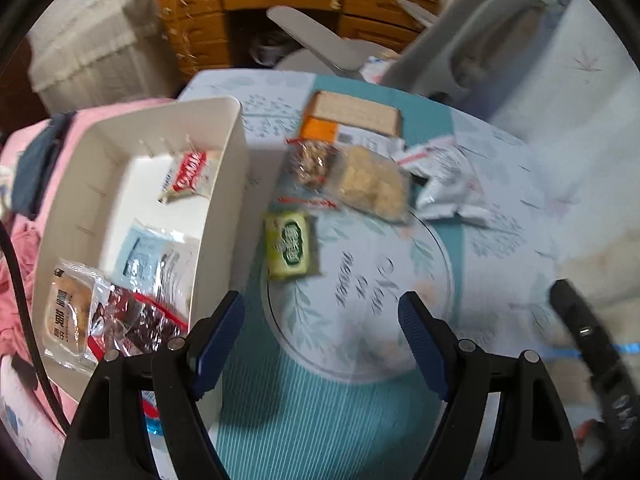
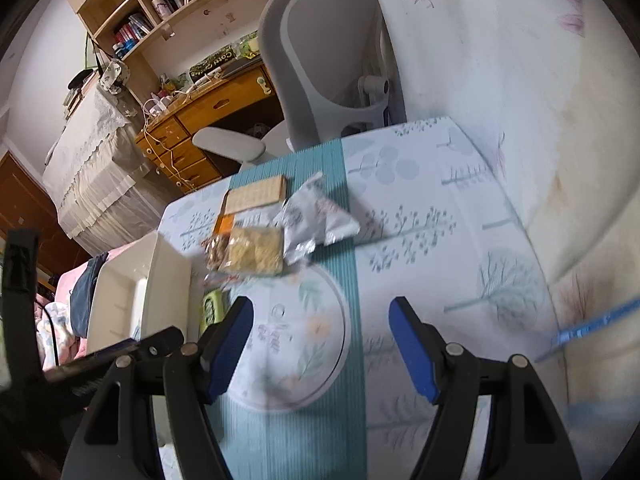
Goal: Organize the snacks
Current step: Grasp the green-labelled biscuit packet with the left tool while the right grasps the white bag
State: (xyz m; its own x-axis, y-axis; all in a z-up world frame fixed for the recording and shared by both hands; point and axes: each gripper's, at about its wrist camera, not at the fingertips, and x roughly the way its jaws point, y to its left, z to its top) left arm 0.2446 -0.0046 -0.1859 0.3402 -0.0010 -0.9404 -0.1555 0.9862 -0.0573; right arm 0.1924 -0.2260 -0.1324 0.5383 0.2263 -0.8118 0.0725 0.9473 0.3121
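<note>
A white bin (image 1: 224, 184) stands at the table's left and holds several snack packets, among them a red-and-white one (image 1: 188, 174) and a yellow-labelled one (image 1: 68, 316). On the table lie a green packet (image 1: 291, 245), a clear pack of pale crackers (image 1: 370, 184), a nut bar (image 1: 310, 162), an orange-and-brown box (image 1: 352, 114) and white pouches (image 1: 444, 184). My left gripper (image 1: 320, 340) is open and empty, just right of the bin and short of the green packet. My right gripper (image 2: 320, 344) is open and empty above the round mat (image 2: 320, 320); the cracker pack (image 2: 254, 254) and white pouches (image 2: 316, 216) lie beyond it.
The table (image 2: 440, 200) has a patterned cloth with a teal runner. A grey office chair (image 2: 320, 60) and a wooden desk (image 2: 208, 112) stand behind it. Pink bedding (image 1: 24, 240) lies left of the bin (image 2: 160, 276). A white wall (image 2: 520, 80) runs along the right.
</note>
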